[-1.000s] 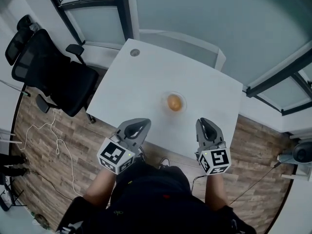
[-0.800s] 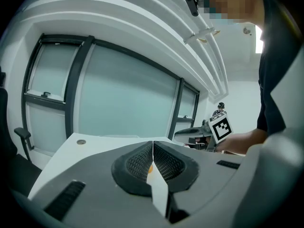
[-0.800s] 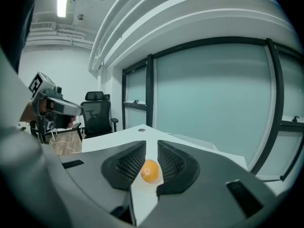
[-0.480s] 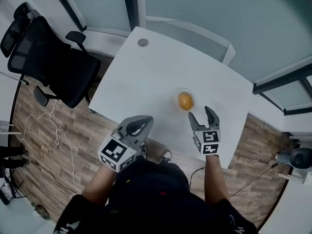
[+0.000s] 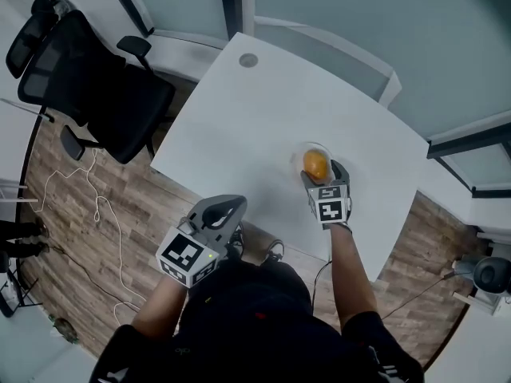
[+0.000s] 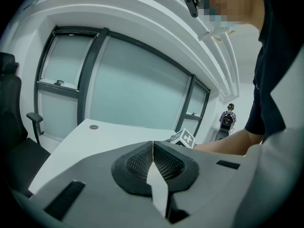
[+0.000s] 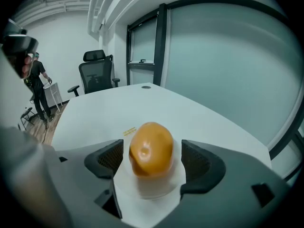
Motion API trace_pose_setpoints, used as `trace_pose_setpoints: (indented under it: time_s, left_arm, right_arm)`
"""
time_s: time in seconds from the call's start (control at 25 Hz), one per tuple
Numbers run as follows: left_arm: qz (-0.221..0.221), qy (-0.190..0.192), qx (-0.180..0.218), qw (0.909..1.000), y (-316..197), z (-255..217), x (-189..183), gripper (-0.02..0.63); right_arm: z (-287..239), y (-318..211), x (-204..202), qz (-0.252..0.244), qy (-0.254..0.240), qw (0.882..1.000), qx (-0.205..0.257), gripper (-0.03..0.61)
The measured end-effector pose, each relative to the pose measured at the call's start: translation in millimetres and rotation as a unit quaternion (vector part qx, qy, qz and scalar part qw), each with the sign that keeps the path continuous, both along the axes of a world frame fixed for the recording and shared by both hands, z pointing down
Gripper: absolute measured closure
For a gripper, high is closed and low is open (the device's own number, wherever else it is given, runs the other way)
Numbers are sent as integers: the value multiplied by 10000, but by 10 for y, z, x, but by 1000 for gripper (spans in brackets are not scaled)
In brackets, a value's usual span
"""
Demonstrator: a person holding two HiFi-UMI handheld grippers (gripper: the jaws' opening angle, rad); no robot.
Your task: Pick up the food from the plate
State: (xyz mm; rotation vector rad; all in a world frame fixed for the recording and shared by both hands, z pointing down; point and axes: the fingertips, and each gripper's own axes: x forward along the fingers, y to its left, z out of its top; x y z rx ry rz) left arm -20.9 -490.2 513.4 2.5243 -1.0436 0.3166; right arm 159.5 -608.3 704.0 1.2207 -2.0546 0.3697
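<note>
Some of the plate hides under the right gripper, whose jaws are opening either side of the orange food on it, untouched; left gripper clenched, empty.

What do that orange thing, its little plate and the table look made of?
Orange food: smooth, glossy skin with a highlight; real fruit or plastic, unclear. Plate: pale, see-through-looking rim, likely glass or plastic. Table: flat matte white, probably laminate.
</note>
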Motion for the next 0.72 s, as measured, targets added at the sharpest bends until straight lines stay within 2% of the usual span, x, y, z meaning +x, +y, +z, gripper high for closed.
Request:
trace_pose_setpoints:
  time_s: [0.16,0.28,0.52,0.72]
  left_arm:
    - [-129,-57,-76,9999,40,46,-79,591]
    - [-203,-89,-99,9997,80,47,-120,591]
    - [-239,-54,-18,9997,126,-44,-120,591]
    - [-95,-20,146,9998,209,-197,28,591]
  right_arm:
    - [200,-39,-43,-78,108,9997,-212,216]
    - [247,-77,-19,36,80,9997,-208,218]
    - [-71,-37,-64,68,-152,9997,188,218]
    - [-641,115,-59,43,-530,9964,660,218]
